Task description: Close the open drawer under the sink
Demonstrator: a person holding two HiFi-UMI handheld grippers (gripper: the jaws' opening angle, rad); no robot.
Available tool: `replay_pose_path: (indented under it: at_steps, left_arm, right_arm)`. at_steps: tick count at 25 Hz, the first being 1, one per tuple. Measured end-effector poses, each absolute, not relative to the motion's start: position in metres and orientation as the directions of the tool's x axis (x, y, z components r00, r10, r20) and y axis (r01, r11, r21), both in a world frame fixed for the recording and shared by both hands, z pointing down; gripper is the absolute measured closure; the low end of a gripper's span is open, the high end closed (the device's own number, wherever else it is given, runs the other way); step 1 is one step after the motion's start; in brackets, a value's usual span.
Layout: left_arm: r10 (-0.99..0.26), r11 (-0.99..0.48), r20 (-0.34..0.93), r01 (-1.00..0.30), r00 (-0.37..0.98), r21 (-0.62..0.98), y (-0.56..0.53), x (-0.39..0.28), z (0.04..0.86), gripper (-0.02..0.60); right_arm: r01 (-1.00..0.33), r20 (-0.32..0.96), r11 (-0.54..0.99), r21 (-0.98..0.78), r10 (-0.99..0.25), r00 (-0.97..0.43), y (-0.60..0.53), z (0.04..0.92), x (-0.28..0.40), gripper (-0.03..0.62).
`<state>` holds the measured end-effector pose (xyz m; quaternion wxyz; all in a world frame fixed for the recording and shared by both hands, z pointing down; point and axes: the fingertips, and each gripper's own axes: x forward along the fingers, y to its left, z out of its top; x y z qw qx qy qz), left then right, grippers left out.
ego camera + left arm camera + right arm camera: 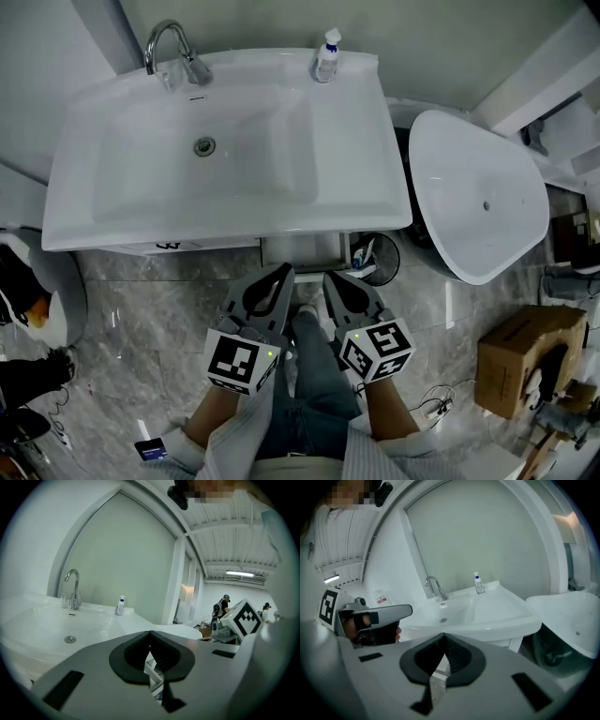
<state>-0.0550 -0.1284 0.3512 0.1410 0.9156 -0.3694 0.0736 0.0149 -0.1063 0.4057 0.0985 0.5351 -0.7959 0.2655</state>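
The drawer (pixel 305 251) sits under the sink (pixel 361 169), below the right half of its front edge. It is white and pokes out a little way past that edge, so it stands open.

Just in front of the sink the person holds both tools side by side, pointing at the drawer. The left tongs (pixel 283 271) have their tips right at the drawer's front lip; I cannot tell whether they touch it. The right tongs (pixel 331 278) are a touch further out from the sink. In the left gripper view the left tongs (pixel 150 633) are clenched tip to tip with nothing caught between them. In the right gripper view the right tongs (pixel 443 636) are pressed together the same way and hold nothing.

In the sink's bowl there is a round drain (pixel 204 145). A curved chrome tap (pixel 171 45) stands at the sink's back left corner, and a small soap bottle (pixel 326 56) with a blue top stands at its back rim, toward the right.

Under the sink's front right corner, just beside the drawer, is a dark waste bin (pixel 382 260). Right of the sink stands a white oval fixture (pixel 483 202). Further right of the sink, and nearer the person, a cardboard box (pixel 525 349) rests on the grey marble floor (pixel 141 314).
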Motion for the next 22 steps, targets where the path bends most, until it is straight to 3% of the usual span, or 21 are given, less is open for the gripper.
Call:
replay_pose_path:
  at_steps: [22]
  left_arm:
    - [-0.594, -0.687, 0.359, -0.686, 0.720, 0.241, -0.095, -0.040, 0.485, 0.566]
  right_arm:
    - [-0.924, 0.538, 0.171, -0.343, -0.770, -0.343, -0.074, 0.527, 0.041, 0.584]
